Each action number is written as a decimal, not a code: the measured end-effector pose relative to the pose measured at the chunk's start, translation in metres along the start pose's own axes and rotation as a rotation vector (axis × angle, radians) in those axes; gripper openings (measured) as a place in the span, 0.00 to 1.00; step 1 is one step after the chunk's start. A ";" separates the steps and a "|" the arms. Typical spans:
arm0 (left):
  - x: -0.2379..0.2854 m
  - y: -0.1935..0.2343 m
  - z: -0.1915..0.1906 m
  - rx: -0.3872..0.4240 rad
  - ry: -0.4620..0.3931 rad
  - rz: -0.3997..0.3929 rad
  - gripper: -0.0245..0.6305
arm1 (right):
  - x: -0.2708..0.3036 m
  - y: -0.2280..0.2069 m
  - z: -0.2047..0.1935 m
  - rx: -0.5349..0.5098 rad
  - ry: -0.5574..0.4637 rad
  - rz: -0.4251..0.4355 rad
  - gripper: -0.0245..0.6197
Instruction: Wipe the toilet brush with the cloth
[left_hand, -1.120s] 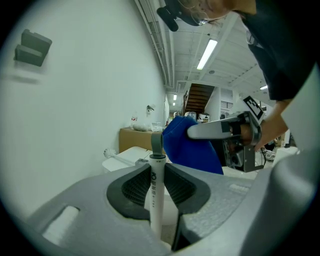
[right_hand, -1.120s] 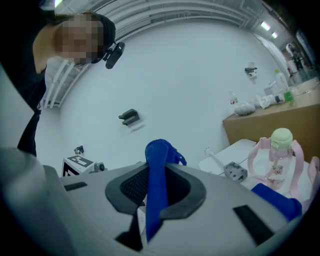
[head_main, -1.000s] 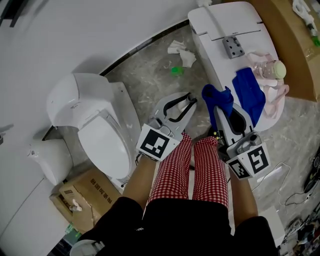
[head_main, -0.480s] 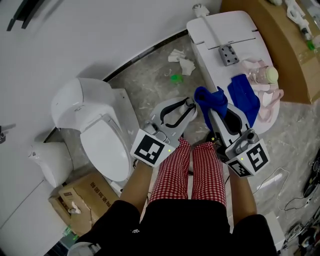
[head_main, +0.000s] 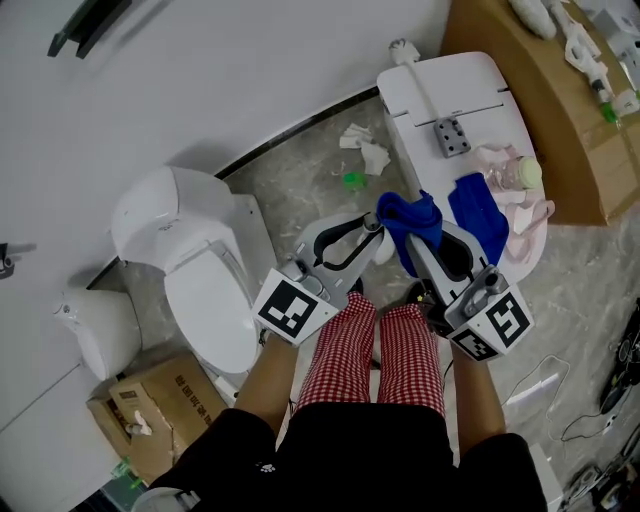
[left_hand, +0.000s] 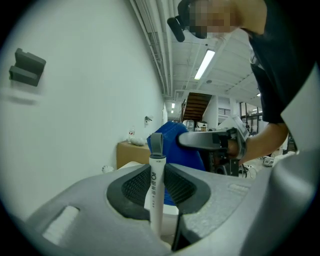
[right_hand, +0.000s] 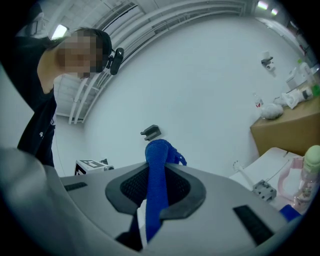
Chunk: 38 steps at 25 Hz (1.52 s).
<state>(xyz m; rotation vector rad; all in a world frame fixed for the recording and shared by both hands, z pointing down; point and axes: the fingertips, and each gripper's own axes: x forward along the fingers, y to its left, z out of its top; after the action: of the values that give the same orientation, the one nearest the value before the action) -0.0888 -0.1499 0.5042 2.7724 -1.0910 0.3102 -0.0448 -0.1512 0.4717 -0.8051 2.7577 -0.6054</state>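
My left gripper (head_main: 375, 232) is shut on the toilet brush's white handle (left_hand: 156, 195), which stands upright between the pads with its grey loop cap just past them. The bristle end is hidden. My right gripper (head_main: 428, 245) is shut on a blue cloth (head_main: 408, 225) that bunches over its tips, close to the right of the left gripper's tips. In the left gripper view the blue cloth (left_hand: 172, 145) hangs just behind the handle, with the right gripper (left_hand: 200, 140) beside it. In the right gripper view the cloth (right_hand: 156, 165) stands between the pads.
A white toilet (head_main: 200, 270) stands at the left, with a cardboard box (head_main: 150, 400) below it. At the right, a white toilet top (head_main: 470, 80) bears a second blue cloth (head_main: 480, 225), a bottle (head_main: 515, 175), a grey block (head_main: 447, 135) and a white rod. Tissue scraps (head_main: 365, 150) lie on the floor.
Both grippers have risen together, with the brush handle and the blue cloth still held. The cloth now sits closer to the left gripper's tips.
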 end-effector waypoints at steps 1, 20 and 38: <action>-0.003 -0.001 0.003 0.001 0.006 0.002 0.17 | 0.001 0.003 0.003 0.002 -0.002 0.002 0.14; -0.037 0.000 0.085 0.063 -0.050 0.008 0.17 | 0.024 0.058 0.072 -0.024 -0.030 0.216 0.13; -0.078 -0.027 0.207 0.135 -0.231 -0.043 0.17 | 0.031 0.125 0.163 -0.109 -0.135 0.411 0.13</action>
<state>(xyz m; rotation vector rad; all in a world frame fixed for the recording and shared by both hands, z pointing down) -0.0977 -0.1225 0.2834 3.0067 -1.0930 0.0608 -0.0793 -0.1256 0.2687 -0.2660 2.7294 -0.3105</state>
